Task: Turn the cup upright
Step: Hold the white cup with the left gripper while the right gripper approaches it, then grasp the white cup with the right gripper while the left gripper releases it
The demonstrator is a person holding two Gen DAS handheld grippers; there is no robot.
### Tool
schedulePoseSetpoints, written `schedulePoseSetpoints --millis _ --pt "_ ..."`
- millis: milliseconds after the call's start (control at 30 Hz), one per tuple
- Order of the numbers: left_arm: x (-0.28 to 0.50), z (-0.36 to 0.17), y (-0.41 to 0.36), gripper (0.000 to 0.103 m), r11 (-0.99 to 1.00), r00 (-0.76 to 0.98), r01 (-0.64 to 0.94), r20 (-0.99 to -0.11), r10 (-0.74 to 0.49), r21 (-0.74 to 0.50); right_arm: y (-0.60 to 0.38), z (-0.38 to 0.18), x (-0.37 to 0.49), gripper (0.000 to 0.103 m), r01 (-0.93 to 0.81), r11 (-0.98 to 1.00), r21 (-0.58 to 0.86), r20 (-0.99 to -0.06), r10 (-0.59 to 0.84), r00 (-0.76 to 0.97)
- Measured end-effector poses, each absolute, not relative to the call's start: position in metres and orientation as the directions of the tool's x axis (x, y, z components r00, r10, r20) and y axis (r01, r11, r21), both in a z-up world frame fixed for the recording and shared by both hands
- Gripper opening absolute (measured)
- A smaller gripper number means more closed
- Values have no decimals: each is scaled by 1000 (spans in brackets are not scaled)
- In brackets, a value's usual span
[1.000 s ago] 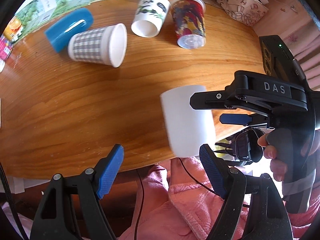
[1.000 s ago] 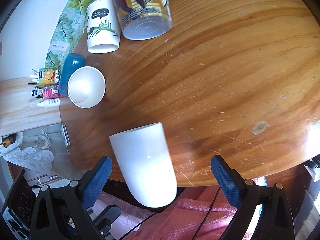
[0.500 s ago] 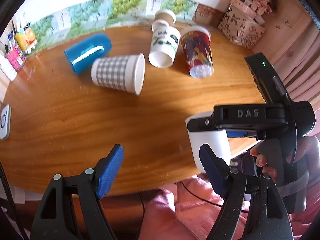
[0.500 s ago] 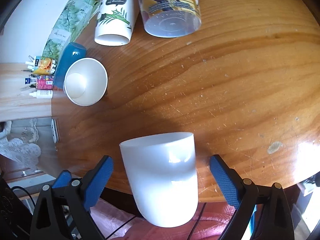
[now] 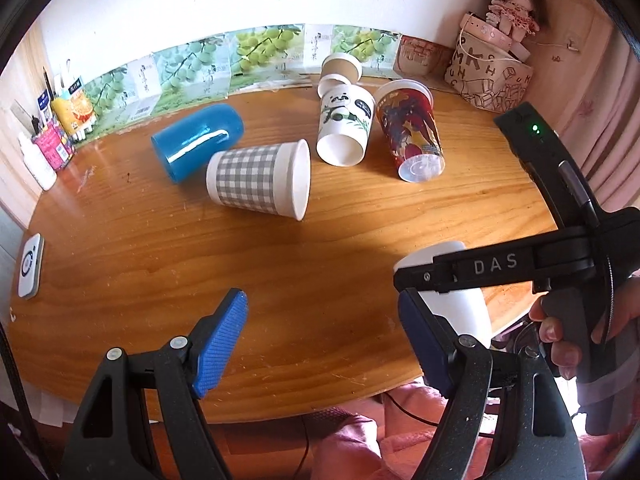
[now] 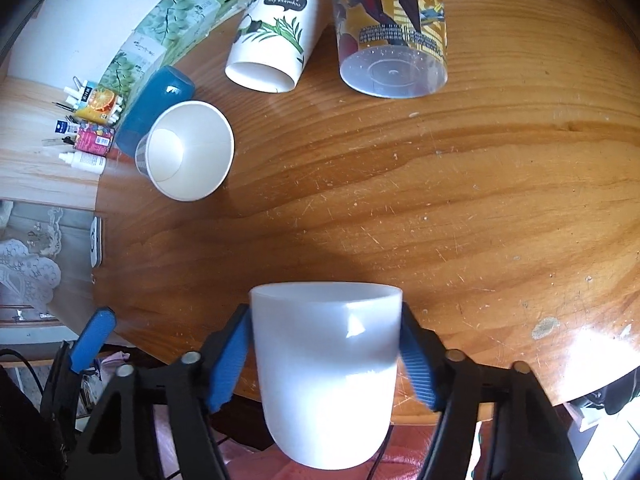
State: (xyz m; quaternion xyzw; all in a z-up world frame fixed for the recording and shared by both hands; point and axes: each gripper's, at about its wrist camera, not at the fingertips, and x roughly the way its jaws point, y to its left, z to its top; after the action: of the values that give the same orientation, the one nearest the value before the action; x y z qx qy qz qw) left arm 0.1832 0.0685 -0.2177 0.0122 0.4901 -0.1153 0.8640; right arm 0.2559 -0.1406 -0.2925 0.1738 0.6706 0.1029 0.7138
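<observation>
right hand-held gripper (image 6: 326, 354) — pads touching white cup (image 6: 326, 376) | over wooden table (image 6: 460, 208) edge

home; wooden table (image 5: 320, 264), rag doll (image 5: 514, 4), lace curtain (image 6: 28, 272)

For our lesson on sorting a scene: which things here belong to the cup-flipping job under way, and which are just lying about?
In the job:
- white cup, clamped
- right tool, shut on it
- wooden table

Lying about:
- left tool, open and empty
- checked cup
- blue cup
- panda cup
- red printed cup
- doll
</observation>
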Motion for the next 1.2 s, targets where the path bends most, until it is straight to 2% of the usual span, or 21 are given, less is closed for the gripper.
schedulePoseSetpoints --millis 400,600,1000,1200 --pt "179 -221 68 81 973 476 212 -859 -188 -96 -145 -277 246 68 27 916 400 -888 380 260" --pt "176 -220 65 81 967 472 235 -859 -198 -94 -144 -261 243 68 -40 944 326 -869 317 379" --pt "174 -220 64 81 968 471 237 -862 -189 -83 -138 -248 222 66 -144 963 229 -727 268 632" --pt "173 -222 66 81 971 466 225 -867 -178 -78 -136 -250 211 66 -188 966 180 -688 260 677"
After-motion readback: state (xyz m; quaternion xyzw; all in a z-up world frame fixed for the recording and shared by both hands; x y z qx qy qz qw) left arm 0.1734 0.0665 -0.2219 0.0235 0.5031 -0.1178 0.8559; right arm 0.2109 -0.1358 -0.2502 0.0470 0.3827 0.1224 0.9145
